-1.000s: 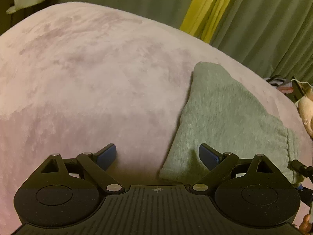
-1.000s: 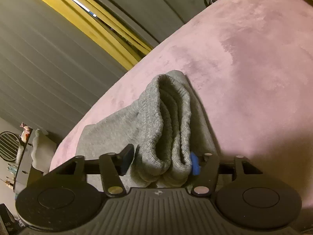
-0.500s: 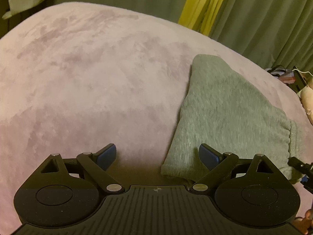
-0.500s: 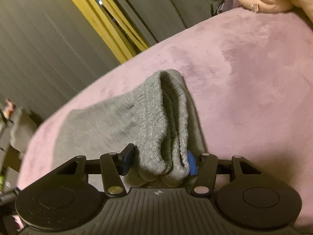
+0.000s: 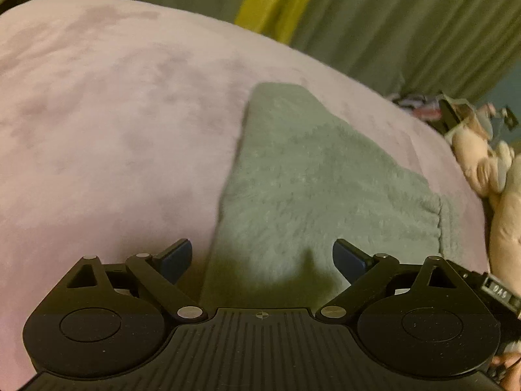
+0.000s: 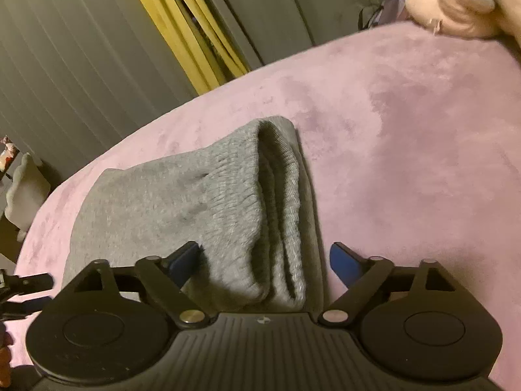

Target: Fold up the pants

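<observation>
Grey knit pants (image 5: 312,176) lie folded flat on a pink plush bed (image 5: 114,114). My left gripper (image 5: 262,255) is open, hovering over the near edge of the pants, holding nothing. In the right wrist view the pants (image 6: 202,202) show their ribbed waistband end stacked in layers. My right gripper (image 6: 263,259) is open, its jaws spread on either side of the waistband layers, the left pad (image 6: 185,259) touching the cloth and the right pad apart from it.
Grey curtains with a yellow strip (image 6: 189,32) hang behind the bed. A pink plush toy (image 5: 485,166) lies at the bed's right edge, also in the right wrist view (image 6: 456,3). Small clutter (image 5: 423,107) sits beyond the bed.
My right gripper has opened and let go of the waistband layers, which now rest on the bed. My left gripper has shifted right over the pants, staying open.
</observation>
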Motion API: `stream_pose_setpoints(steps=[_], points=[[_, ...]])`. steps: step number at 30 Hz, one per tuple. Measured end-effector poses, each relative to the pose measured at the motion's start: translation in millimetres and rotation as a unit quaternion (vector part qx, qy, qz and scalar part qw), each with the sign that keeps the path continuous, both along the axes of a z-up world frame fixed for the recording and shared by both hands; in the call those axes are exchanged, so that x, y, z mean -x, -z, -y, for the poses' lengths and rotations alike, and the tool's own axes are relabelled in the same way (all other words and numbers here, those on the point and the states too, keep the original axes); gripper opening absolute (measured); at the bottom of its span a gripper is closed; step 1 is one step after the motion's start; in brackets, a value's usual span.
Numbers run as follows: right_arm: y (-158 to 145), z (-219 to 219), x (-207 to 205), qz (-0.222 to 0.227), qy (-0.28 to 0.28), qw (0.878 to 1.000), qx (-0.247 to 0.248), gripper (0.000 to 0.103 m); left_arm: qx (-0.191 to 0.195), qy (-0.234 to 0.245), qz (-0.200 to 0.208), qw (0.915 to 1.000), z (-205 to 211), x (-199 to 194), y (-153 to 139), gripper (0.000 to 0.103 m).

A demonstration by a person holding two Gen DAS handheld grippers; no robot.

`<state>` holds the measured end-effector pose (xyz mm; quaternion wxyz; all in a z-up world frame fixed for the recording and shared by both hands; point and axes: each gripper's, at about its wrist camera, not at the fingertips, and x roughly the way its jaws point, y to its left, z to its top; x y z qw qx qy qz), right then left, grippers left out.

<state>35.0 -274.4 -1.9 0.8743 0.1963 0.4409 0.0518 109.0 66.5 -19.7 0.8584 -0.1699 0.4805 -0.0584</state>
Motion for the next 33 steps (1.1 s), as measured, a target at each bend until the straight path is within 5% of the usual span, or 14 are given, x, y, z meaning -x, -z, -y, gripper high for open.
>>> stream_pose_setpoints(steps=[6,15,18,19,22,24,27,30,33], points=[[33,20,-27,-0.051,-0.022,0.994,-0.092,0.099,0.017,0.049,-0.038,0.9980,13,-42,29,0.097],[53,20,-64,-0.059,-0.083,0.980,-0.170,0.099,0.010,0.115,-0.022,0.9931,36,-79,48,0.101],[56,19,-70,-0.054,-0.082,0.977,-0.189,0.099,0.017,0.123,-0.005,0.9923,39,-85,45,0.091],[56,22,-69,-0.048,-0.079,0.976,-0.197,0.098,0.019,0.120,-0.002,0.9926,39,-87,46,0.086],[54,20,-65,-0.028,-0.071,0.982,-0.174,0.068,0.036,0.124,0.009,0.9916,34,-86,47,0.071],[56,19,-62,-0.023,-0.076,0.982,-0.170,0.067,0.047,0.135,0.015,0.9896,27,-84,48,0.067],[56,20,-65,-0.029,-0.082,0.982,-0.169,0.074,0.054,0.142,0.013,0.9883,19,-84,55,0.072],[54,11,-76,-0.033,-0.090,0.981,-0.169,0.094,0.056,0.134,0.007,0.9894,22,-88,57,0.075],[49,1,-81,-0.039,-0.082,0.985,-0.146,0.095,0.081,0.104,-0.004,0.9913,15,-91,53,0.053]])
